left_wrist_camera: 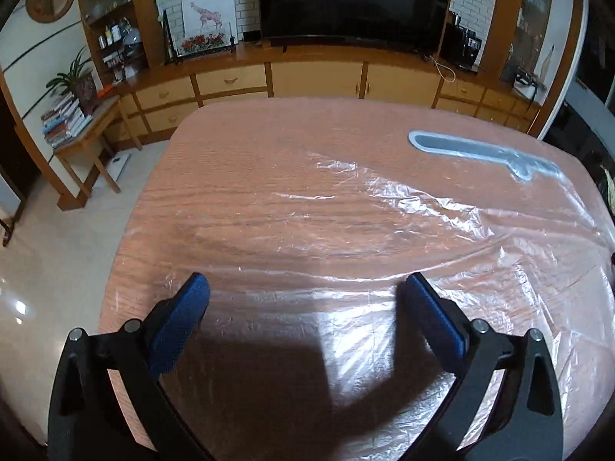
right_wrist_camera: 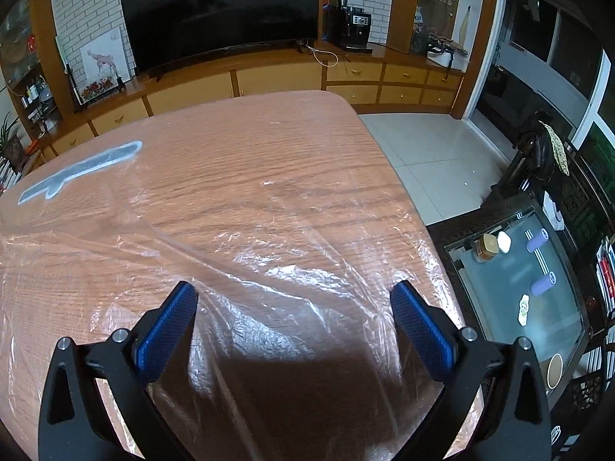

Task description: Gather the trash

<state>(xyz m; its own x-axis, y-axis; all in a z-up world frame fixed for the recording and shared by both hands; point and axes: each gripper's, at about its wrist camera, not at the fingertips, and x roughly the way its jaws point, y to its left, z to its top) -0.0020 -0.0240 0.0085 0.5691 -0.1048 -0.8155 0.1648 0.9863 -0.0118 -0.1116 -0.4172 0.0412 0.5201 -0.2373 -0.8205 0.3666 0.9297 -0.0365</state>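
Note:
A clear, crinkled plastic sheet [left_wrist_camera: 403,230] lies spread over the wooden table [left_wrist_camera: 238,142]; it also shows in the right wrist view [right_wrist_camera: 276,276]. A flat grey knife-shaped plastic piece [left_wrist_camera: 480,153] lies at the table's far right, and at the far left in the right wrist view [right_wrist_camera: 80,171]. My left gripper [left_wrist_camera: 303,288] is open and empty above the near part of the table. My right gripper [right_wrist_camera: 294,296] is open and empty above the crinkled plastic near the table's right edge.
A wooden cabinet with a TV [left_wrist_camera: 353,0] stands beyond the table. A small side table with books [left_wrist_camera: 65,123] is at the left. A glass coffee table [right_wrist_camera: 530,292] with small items stands to the right. Tiled floor [right_wrist_camera: 434,153] surrounds the table.

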